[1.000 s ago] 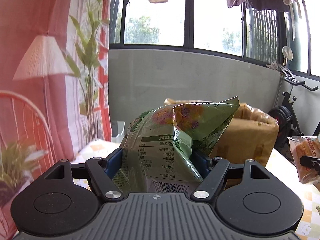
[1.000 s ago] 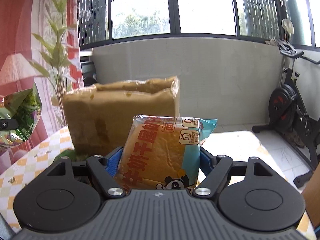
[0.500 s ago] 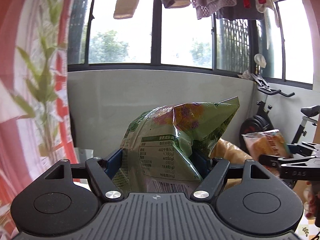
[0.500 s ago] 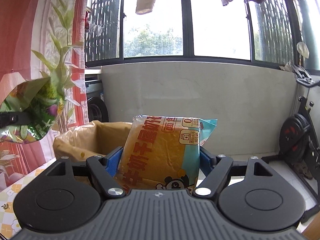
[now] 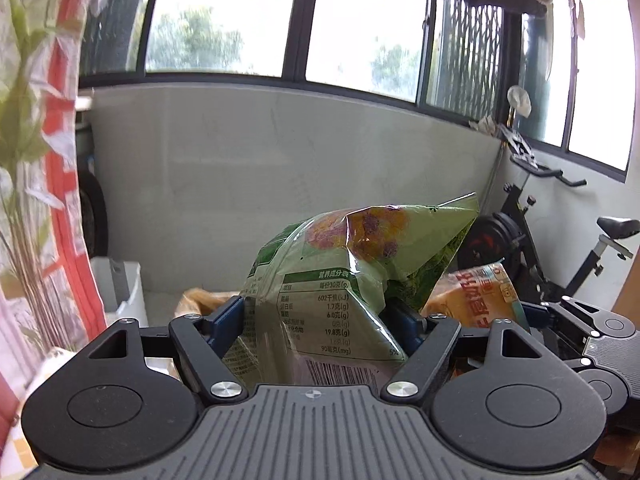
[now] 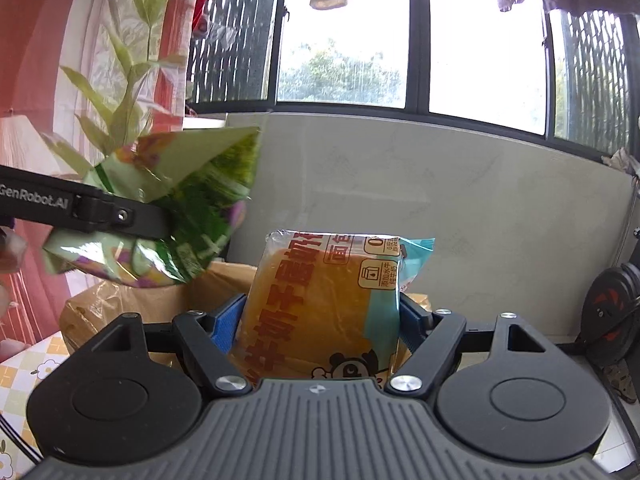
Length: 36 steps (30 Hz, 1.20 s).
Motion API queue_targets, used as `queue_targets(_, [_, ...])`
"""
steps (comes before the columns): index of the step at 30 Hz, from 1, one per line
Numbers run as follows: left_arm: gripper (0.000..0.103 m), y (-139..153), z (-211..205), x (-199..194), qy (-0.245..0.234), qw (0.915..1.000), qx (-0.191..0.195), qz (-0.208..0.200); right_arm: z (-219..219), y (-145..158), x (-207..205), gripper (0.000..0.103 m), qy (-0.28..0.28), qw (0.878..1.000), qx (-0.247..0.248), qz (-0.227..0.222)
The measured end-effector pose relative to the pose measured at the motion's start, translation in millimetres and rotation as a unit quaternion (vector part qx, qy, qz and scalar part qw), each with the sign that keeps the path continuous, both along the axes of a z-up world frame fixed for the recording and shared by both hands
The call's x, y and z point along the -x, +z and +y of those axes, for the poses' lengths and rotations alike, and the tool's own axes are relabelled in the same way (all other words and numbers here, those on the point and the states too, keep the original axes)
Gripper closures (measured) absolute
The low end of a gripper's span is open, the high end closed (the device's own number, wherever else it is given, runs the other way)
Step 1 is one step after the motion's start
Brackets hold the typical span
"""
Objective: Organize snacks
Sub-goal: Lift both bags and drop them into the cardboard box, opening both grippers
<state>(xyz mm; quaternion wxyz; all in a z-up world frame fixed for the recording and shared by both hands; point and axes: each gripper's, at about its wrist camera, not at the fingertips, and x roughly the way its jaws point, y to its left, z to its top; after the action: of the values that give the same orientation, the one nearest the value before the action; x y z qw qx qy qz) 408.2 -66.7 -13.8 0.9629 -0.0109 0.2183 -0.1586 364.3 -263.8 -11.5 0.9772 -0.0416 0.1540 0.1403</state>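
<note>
snacks converged: green chip bag (image 5: 352, 280), clamped upright in the left gripper (image 5: 320, 320), had swung from the curtain toward the brown paper bag (image 6: 120, 304) at 9 o'clock of the bread packet (image 6: 324, 304), held upright by the right gripper (image 6: 320, 320), likely nearing drop-off.

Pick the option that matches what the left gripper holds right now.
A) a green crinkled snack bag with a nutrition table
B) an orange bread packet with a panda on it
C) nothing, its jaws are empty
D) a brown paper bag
A: in the left wrist view the left gripper is closed on the green snack bag, nutrition table facing the camera; the orange bread packet sits in the right gripper.
</note>
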Motion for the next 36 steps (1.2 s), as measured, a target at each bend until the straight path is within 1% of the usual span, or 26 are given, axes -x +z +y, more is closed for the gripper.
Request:
queue_targets(1, [0.024, -6, 0, -6, -0.001, 0.9999, 0.002, 0.01, 0, -3, -3, 0.025, -0.001, 1.0, -0.004, 0.008])
queue_targets(3, [0.022, -13, 2, -11, 0.003, 0.9999, 0.002, 0.012, -2, -8, -9, 0.024, 0.001, 0.999, -0.014, 0.03])
queue_targets(5, [0.017, -17, 4, -13, 0.008, 0.9999, -0.002, 0.009, -6, -12, -12, 0.024, -0.002, 0.999, -0.021, 0.048])
queue_targets(7, [0.016, -17, 10, -13, 0.011, 0.9999, -0.007, 0.009, -9, -14, -11, 0.023, -0.007, 0.998, -0.025, 0.052])
queue_targets(8, [0.016, -16, 11, -11, 0.012, 0.9998, -0.009, 0.009, -11, -13, -10, 0.02, -0.009, 0.998, -0.027, 0.053])
queue_targets(10, [0.016, -11, 15, -8, 0.014, 0.9998, -0.01, 0.008, -15, -10, -5, 0.019, -0.011, 0.998, -0.032, 0.051])
queue_targets(15, [0.016, 3, 35, 16, 0.023, 0.9997, -0.007, 0.006, -22, 3, 14, 0.018, -0.005, 0.998, -0.045, 0.046])
queue_targets(18, [0.016, 8, 52, 30, 0.03, 0.9995, -0.007, 0.001, -27, 10, 33, 0.013, 0.004, 0.997, -0.062, 0.044])
queue_targets(20, [0.016, 12, 63, 41, 0.038, 0.9993, -0.002, -0.001, -30, 14, 44, 0.011, 0.005, 0.996, -0.074, 0.044])
queue_targets(25, [0.016, 16, 87, 67, 0.05, 0.9987, 0.01, 0.004, -31, 16, 70, 0.011, 0.003, 0.995, -0.089, 0.051])
queue_targets(30, [0.016, 9, 104, 100, 0.051, 0.9986, 0.013, 0.005, -30, 9, 98, 0.011, -0.001, 0.994, -0.098, 0.053])
queue_targets(36, [0.017, -17, 107, 136, 0.039, 0.999, 0.005, 0.02, -30, -13, 129, 0.011, -0.013, 0.99, -0.122, 0.073])
